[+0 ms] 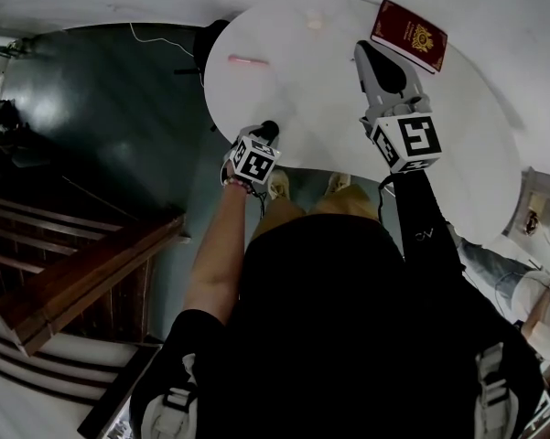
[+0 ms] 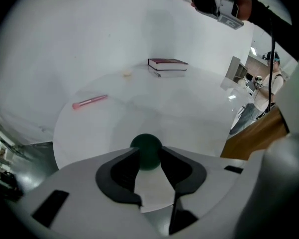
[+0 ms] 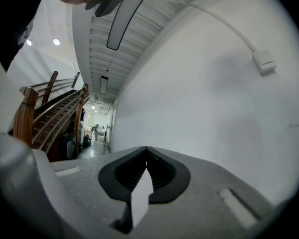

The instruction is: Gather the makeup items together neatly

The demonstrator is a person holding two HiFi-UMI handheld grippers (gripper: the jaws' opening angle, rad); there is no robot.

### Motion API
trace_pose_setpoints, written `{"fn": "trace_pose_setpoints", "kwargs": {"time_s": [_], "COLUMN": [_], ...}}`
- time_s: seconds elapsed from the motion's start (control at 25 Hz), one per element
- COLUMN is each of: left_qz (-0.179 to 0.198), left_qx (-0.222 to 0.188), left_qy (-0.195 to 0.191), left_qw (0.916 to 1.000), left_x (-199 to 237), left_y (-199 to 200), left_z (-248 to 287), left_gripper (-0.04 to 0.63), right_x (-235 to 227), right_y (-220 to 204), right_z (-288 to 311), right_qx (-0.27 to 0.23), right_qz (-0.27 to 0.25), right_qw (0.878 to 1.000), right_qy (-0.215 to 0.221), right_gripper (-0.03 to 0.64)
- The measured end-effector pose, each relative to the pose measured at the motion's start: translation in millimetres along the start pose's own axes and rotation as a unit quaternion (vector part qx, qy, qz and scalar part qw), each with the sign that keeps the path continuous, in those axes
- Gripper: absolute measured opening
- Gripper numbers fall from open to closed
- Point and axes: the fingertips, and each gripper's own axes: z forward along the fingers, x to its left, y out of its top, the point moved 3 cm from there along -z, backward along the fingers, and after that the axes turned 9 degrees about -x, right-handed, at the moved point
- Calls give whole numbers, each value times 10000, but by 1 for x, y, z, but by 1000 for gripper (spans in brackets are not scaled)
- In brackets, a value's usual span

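A pink makeup brush (image 1: pixel 247 60) (image 2: pixel 90 101) lies on the far left of the round white table (image 1: pixel 329 108). A small pale item (image 1: pixel 313 24) (image 2: pixel 128 73) rests near the table's far edge. At the near edge sits a dark green round item (image 2: pixel 146 144) (image 1: pixel 269 130). My left gripper (image 1: pixel 265 137) (image 2: pixel 147 154) is open, its tips on either side of that item. My right gripper (image 1: pixel 366 53) (image 3: pixel 147 151) is raised over the table beside the book, shut and holding nothing; its own view shows only wall and ceiling.
A dark red book (image 1: pixel 409 35) (image 2: pixel 167 63) lies at the table's far right. Wooden stairs (image 1: pixel 82 273) descend at the left beyond the table. A person (image 2: pixel 268 83) stands off to the right. A dark floor (image 1: pixel 110 135) lies below the table's left side.
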Motion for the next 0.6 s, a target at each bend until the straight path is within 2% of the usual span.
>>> {"fn": "trace_pose_setpoints", "kwargs": {"time_s": [0.08, 0.16, 0.32, 0.48, 0.6], "left_qz": [-4, 90, -54, -125, -145], "left_qx": [-9, 9, -126, -780, -1451], "left_qy": [-19, 1, 55, 359, 637], "left_qw": [10000, 10000, 9999, 9962, 9873], "left_x": [0, -1, 2, 12, 20], "left_y": [1, 1, 5, 43, 88], "left_z": [0, 0, -4, -28, -58], "left_gripper": [105, 38, 28, 28, 28], "right_x": [-1, -4, -12, -21, -25], "right_y": [-1, -2, -2, 1, 4], "right_z": [-1, -3, -8, -14, -17], "right_qx": [7, 12, 17, -28, -94], "right_qz": [5, 3, -7, 8, 14], "right_qw": [10000, 10000, 9999, 9998, 9997], "right_qy": [-16, -35, -105, -201, -225], "right_gripper": [5, 5, 5, 5, 5]}}
